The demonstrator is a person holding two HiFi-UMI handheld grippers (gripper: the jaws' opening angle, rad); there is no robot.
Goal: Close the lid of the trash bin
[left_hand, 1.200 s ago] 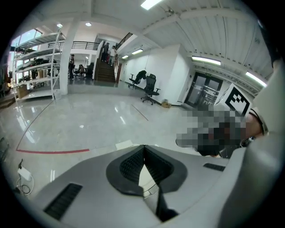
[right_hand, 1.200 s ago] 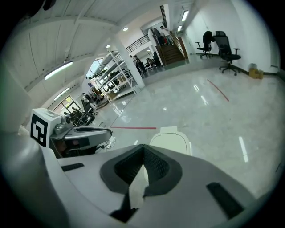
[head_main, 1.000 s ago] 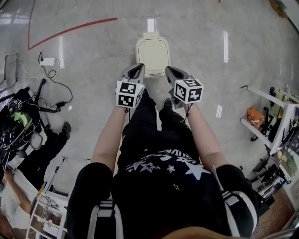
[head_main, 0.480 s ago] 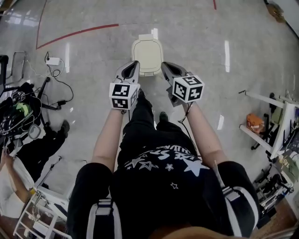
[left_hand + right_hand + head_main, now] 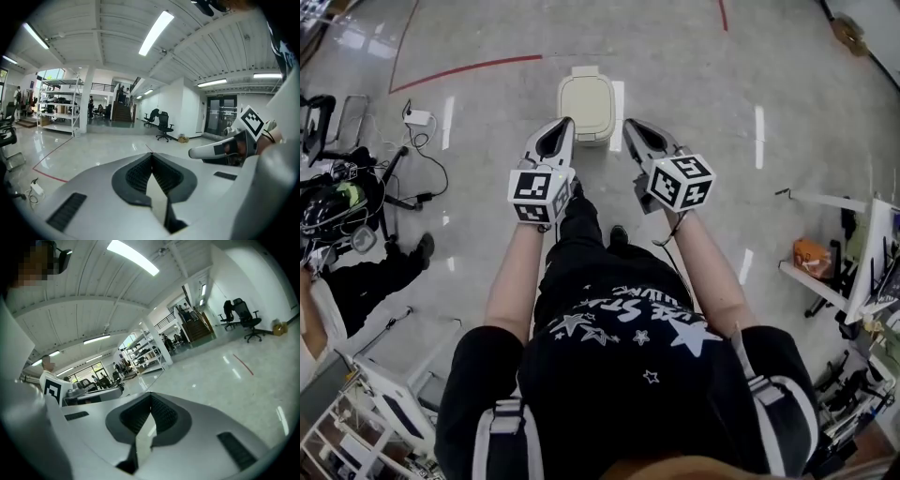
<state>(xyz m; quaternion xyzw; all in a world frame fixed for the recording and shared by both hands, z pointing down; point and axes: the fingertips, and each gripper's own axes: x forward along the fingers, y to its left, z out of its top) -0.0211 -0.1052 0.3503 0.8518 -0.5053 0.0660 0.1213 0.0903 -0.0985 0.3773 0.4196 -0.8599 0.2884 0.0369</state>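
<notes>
Two grippers: I hold the left gripper [image 5: 567, 124] and the right gripper [image 5: 629, 125] out side by side, apart from each other, both pointing forward over the floor [image 5: 703, 84].
Left jaws: pressed together at the tips, with nothing between them.
Right jaws: likewise together and empty.
Bin: the trash bin [image 5: 563, 105] stands on the floor just beyond the two tips, roughly between them and near a red line [image 5: 469, 67]. Neither gripper appears to touch it.
Lid: the lid [image 5: 586, 101] looks to lie flat on the bin, pale face up, with no dark opening showing.
Progress: I judge the closing done, or all but. From this height I cannot tell whether the lid is fully seated.
Left to do: at most a light check press on the lid.
</notes>
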